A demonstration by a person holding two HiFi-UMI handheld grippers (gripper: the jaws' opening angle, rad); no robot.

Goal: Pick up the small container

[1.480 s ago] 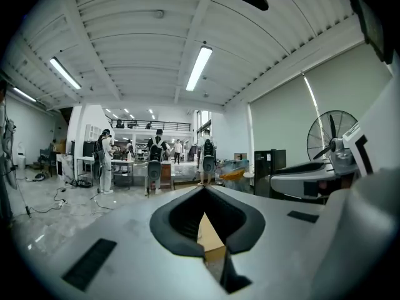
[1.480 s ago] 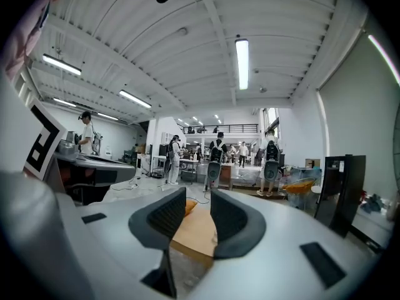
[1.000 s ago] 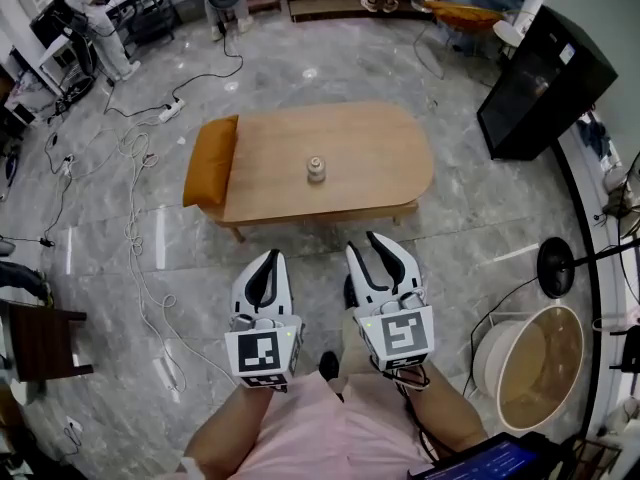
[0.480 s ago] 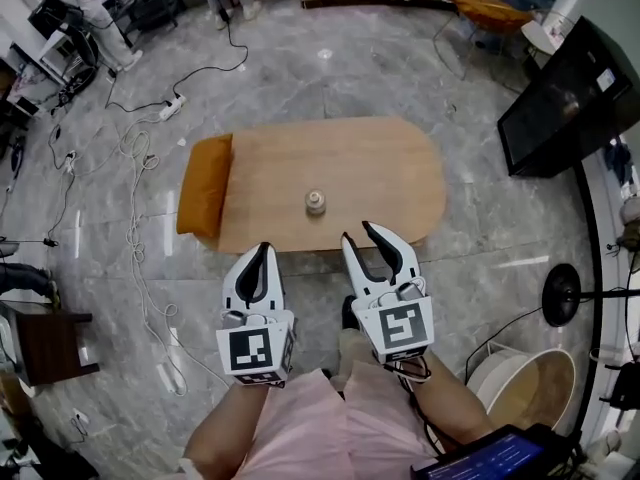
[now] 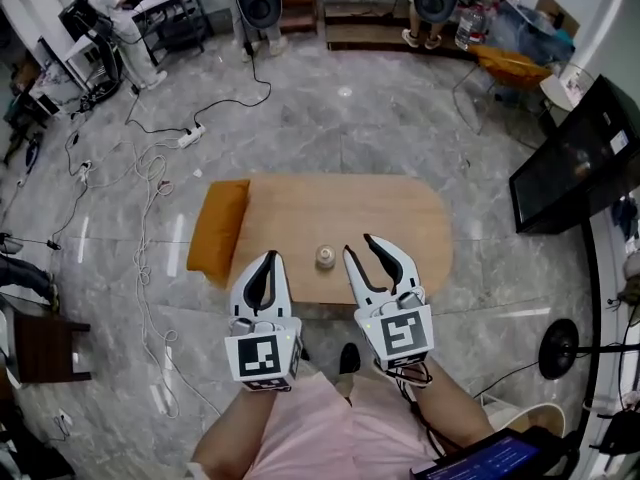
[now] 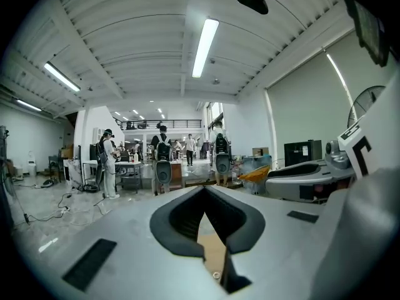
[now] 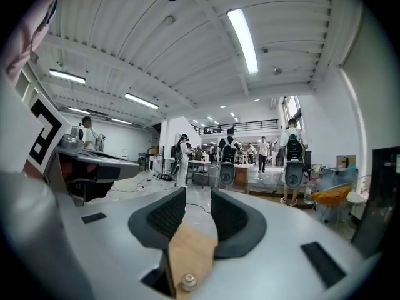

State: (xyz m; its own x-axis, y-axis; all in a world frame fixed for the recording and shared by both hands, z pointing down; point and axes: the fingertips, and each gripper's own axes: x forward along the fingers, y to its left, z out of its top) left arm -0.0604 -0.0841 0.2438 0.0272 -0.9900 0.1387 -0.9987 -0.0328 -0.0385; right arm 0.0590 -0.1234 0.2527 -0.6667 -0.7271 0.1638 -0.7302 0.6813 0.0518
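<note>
The small container [image 5: 325,257], pale and round with a knob on top, stands near the front edge of the wooden table [image 5: 390,218]. In the head view it sits between my two grippers, just beyond their tips. My left gripper [image 5: 267,258] is shut, its tips touching with nothing held. The right gripper [image 5: 359,245] is open with an empty gap between its jaws. Low down in the left gripper view [image 6: 203,190] the container [image 6: 216,275] shows through the slot below the jaws. It also appears on the table below the right gripper [image 7: 198,195] as a small knobbed container [image 7: 187,282].
An orange cushion [image 5: 217,230] lies on the table's left end. Cables [image 5: 150,183] trail over the marble floor to the left. A black screen [image 5: 575,163] stands at the right, a dark chair [image 5: 40,343] at the left. People and office chairs are at the far back.
The table and container have come closer in the head view; both gripper tips now reach its front edge on either side of the container. Jaw positions look unchanged.
</note>
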